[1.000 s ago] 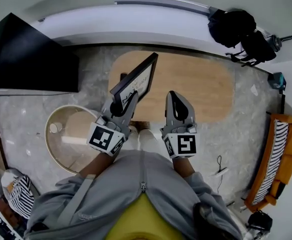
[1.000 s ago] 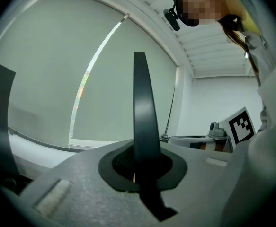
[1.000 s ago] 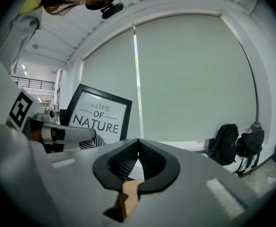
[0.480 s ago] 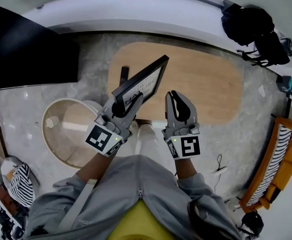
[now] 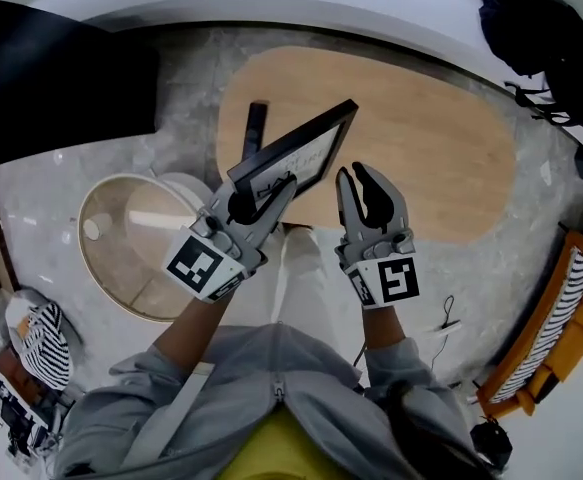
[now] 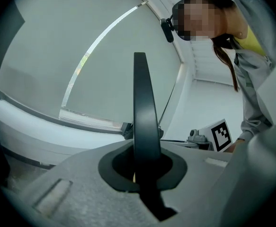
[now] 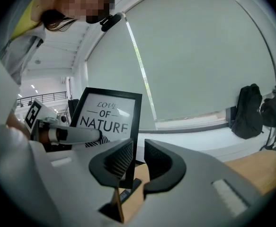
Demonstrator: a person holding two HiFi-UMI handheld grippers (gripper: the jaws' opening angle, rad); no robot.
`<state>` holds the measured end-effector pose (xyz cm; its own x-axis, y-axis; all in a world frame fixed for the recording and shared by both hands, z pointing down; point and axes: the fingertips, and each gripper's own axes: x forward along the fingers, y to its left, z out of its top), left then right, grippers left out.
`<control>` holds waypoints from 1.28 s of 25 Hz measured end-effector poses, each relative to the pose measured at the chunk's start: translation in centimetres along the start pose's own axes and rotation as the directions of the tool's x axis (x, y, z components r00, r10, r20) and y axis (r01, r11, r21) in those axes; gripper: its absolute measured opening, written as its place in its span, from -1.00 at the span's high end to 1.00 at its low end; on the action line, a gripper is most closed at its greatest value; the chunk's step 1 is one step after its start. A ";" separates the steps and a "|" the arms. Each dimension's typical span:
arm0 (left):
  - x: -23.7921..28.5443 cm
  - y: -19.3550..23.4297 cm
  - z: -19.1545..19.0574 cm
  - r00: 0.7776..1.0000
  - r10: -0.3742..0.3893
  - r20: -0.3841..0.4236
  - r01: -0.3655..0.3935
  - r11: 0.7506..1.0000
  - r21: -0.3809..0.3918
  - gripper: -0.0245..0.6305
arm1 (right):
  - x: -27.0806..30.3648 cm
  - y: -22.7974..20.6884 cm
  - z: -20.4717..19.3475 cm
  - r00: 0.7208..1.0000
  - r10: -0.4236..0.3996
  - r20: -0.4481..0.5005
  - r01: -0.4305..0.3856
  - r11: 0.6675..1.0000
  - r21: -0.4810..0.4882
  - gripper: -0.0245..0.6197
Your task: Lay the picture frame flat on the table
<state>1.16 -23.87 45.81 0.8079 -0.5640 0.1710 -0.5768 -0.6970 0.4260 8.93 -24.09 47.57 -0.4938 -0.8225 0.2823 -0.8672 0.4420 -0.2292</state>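
Note:
The black picture frame (image 5: 301, 153), with a white print that reads "NATURE", is tilted above the near left part of the oval wooden table (image 5: 431, 138). My left gripper (image 5: 274, 192) is shut on its lower edge. In the left gripper view the frame (image 6: 144, 103) stands edge-on between the jaws of the left gripper (image 6: 145, 161). My right gripper (image 5: 368, 190) hovers just right of the frame. Its jaws are opening and nothing sits between the pads. In the right gripper view the frame (image 7: 107, 115) faces the right gripper (image 7: 138, 162), with the left gripper (image 7: 66, 135) at its bottom.
A slim dark object (image 5: 254, 128) lies on the table left of the frame. A round glass side table (image 5: 106, 268) stands at the left and a black panel (image 5: 51, 78) at the far left. Black backpacks (image 5: 546, 38) and an orange sofa (image 5: 561, 328) are at the right.
The right gripper's jaws have gone from shut to parted. The left gripper has carried the frame a little forward and to the right over the table.

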 end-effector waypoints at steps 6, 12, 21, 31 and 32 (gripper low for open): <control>1.2 1.4 -4.4 0.997 -0.076 0.000 0.076 0.996 -0.040 0.89 | 1.4 -0.4 -5.2 0.998 0.041 -0.039 -0.040 0.999 0.034 0.65; 1.4 3.0 -8.2 0.986 -0.163 -0.038 0.162 0.986 -0.035 0.89 | 2.1 -0.5 -9.6 0.994 0.069 -0.089 -0.065 0.997 0.046 0.55; 1.0 3.5 -12.6 0.940 -0.329 -0.088 0.328 0.944 -0.030 0.89 | 2.2 -0.6 -13.5 0.978 0.167 -0.127 -0.157 0.984 0.084 0.50; 0.9 2.7 -13.6 0.890 -0.452 -0.059 0.446 0.891 -0.092 0.89 | 1.2 0.2 -14.0 0.941 0.314 -0.127 -0.301 0.947 0.114 0.64; 0.9 2.6 -13.5 0.891 -0.451 -0.055 0.445 0.891 -0.092 0.89 | 1.1 0.2 -13.9 0.945 0.306 -0.120 -0.293 0.949 0.113 0.65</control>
<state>2.07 -20.23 59.08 0.9864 -0.1640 0.0088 -0.1430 -0.8310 0.5375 7.34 -19.89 60.76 -0.7391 -0.5989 0.3083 -0.6716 0.6201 -0.4054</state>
